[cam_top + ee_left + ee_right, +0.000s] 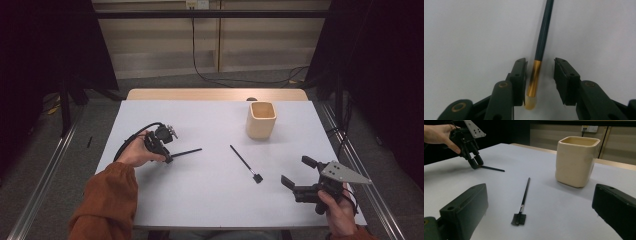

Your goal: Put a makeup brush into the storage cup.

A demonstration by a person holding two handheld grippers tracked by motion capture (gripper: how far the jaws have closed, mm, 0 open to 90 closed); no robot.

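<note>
A thin dark-handled brush (544, 32) with a gold ferrule and pale bristles lies flat on the white table (210, 195). Its bristle end sits between the jaws of my left gripper (540, 62). One pad is right against the ferrule and the other stands clear of it, so the gripper is open around the brush. In the high view that left gripper (169, 159) points down at the brush's (187, 151) left end. My right gripper (296, 171) is held open and empty at the front right.
A second black brush (245, 162) with a small comb-like head lies in the middle of the table. A cream square cup (261, 120) stands upright at the back right. The table's edges drop to metal rails on both sides.
</note>
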